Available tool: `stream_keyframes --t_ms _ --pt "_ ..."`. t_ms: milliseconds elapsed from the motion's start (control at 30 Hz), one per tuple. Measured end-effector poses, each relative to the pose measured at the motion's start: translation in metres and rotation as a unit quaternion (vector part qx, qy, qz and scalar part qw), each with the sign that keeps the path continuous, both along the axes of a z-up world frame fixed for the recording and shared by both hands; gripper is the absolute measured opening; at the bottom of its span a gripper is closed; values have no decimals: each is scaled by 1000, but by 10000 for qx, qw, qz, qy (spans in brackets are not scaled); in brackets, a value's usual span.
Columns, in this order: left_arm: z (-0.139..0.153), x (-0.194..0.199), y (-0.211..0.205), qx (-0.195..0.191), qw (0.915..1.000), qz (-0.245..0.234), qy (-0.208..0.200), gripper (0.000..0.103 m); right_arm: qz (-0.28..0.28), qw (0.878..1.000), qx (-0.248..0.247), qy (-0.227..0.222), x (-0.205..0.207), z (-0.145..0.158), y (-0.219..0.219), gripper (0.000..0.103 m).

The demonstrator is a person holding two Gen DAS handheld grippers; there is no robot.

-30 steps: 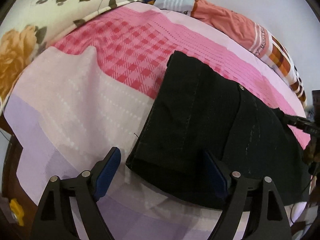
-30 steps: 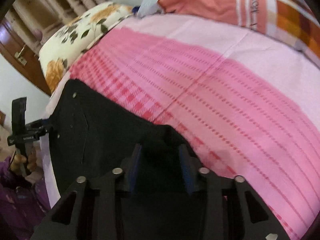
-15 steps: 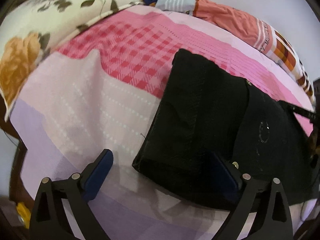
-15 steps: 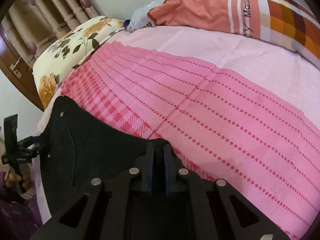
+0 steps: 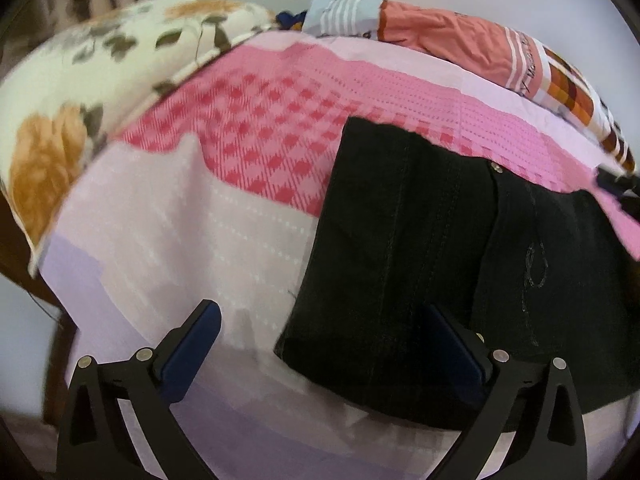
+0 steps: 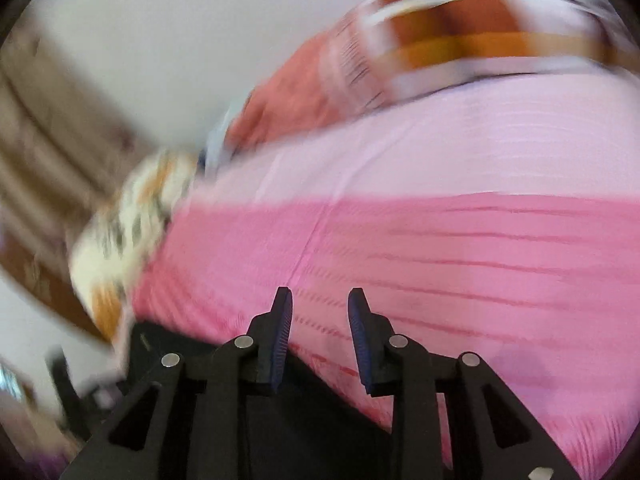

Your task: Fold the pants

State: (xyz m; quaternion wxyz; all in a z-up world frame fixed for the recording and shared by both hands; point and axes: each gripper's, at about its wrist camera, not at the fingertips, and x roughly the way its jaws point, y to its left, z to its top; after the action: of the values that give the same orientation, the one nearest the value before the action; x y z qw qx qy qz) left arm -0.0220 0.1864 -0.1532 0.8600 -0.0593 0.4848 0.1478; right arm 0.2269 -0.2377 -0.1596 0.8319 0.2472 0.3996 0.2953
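The black pants (image 5: 424,248) lie folded flat on the pink and lilac bed cover, right of centre in the left wrist view. My left gripper (image 5: 320,344) is open and empty, raised above the pants' near left corner. In the blurred right wrist view my right gripper (image 6: 320,320) is open, its blue pads a little apart, with nothing between them. It is lifted above the pants (image 6: 304,400), which show only at the bottom behind the fingers. The tip of the right gripper (image 5: 616,184) shows at the right edge of the left wrist view.
A floral pillow (image 5: 92,92) lies at the bed's left end, also in the right wrist view (image 6: 132,216). An orange patterned pillow (image 5: 472,44) lies along the far wall side (image 6: 400,64). The bed cover (image 5: 192,220) drops off at the near left edge.
My right gripper has let go of the pants, opened a little and risen, swinging its view up toward the wall. My left gripper stayed open and drew slightly back and up.
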Motion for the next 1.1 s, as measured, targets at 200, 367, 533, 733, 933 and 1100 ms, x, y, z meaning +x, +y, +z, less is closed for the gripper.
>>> stream_keyframes --t_ms 200,367,533,733,933,1100 --pt "34 -1 -29 1115 9928 -290 -327 101 -1432 9884 451 219 -139 -4 -147 34" --pt "51 2 -47 750 9938 -538 -624 101 -3190 9399 859 861 -265 -36 -285 32" --pt "49 17 -70 210 9949 -778 -612 101 -4269 8877 1224 1210 -354 -61 -354 26" --pt "46 29 -102 52 9931 -1050 -511 101 -3935 9000 1492 1135 -351 -70 -343 26" --pt "36 32 -113 67 9930 -1139 -293 101 -3958 8901 1909 1208 -343 -83 -351 26" --pt "26 31 -115 24 9939 -1091 -127 101 -4006 8828 2137 1205 -343 -85 -363 13"
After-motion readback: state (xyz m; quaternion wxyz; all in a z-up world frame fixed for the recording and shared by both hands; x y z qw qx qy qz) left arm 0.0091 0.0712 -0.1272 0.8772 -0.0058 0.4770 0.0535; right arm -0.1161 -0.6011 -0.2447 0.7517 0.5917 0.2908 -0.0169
